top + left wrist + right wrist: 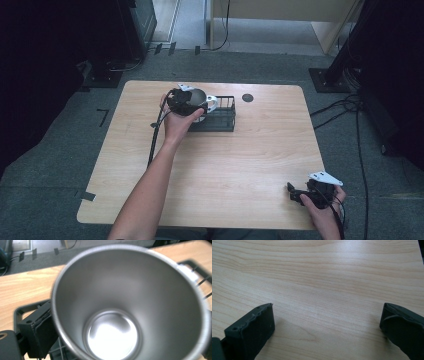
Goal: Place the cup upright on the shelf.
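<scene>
A steel cup (198, 95) with a white handle (212, 103) is held at the far side of the table, just over the left end of a black wire rack (222, 119). My left gripper (186, 103) is shut on it. In the left gripper view I look straight into the cup's shiny inside (112, 335); one black finger (37, 335) presses on its outer wall at the left, and the other finger is hidden behind the cup. My right gripper (295, 194) rests near the front right corner of the table. It is open (328, 312), with bare wood between its jaws.
The wooden table (225, 170) has a round black cable hole (247, 97) to the right of the rack. The left gripper's cable (154, 140) trails along the forearm. Around the table, dark stands and cables (350, 107) lie on grey carpet.
</scene>
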`<state>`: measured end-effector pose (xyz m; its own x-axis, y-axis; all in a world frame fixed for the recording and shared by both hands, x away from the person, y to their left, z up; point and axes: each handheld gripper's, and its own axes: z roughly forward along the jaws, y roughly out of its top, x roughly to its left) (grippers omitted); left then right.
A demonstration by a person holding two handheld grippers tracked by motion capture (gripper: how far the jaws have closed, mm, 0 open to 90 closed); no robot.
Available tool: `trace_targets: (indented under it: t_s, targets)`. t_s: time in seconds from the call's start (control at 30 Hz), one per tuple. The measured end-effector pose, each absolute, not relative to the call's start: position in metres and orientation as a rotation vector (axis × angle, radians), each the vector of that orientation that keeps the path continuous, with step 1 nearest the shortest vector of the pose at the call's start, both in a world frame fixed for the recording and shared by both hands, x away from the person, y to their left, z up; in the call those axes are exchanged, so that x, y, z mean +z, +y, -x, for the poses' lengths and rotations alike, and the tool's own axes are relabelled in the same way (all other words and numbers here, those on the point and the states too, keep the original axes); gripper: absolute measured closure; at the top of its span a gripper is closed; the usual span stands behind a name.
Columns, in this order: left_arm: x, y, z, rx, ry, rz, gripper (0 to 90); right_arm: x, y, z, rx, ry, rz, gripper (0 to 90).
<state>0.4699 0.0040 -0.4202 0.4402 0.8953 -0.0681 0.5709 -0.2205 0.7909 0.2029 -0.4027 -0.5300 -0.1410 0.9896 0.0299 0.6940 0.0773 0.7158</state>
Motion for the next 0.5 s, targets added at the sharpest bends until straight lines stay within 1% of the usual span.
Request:
trace_targets:
  t_s: [0.03,0.07,0.2,0.37,0.5]
  targets:
    - [-0.418,0.005,-0.469,0.523,1.234,-1.909,0.0,-0.53,-0.403,-0.203,0.827,1.889,-1.662,0.0]
    - [-0.417,0.006,-0.469,0.505,1.231,-1.909,0.0,-0.53,-0.403,-0.203,0.827,1.889,-1.662,0.0]
    - [-0.411,0.011,-0.465,0.505,1.227,-1.9,0.0,-0.53,-0.403,-0.203,0.826,1.889,-1.661,0.0]
    - [-0.395,0.023,-0.458,0.465,1.208,-1.805,0.0,-0.53,-0.403,-0.203,0.826,1.889,-1.662,0.0]
    - [-0.384,0.037,-0.45,0.477,1.197,-1.778,0.0,-0.53,-0.403,-0.203,0.826,1.889,-1.662,0.0]
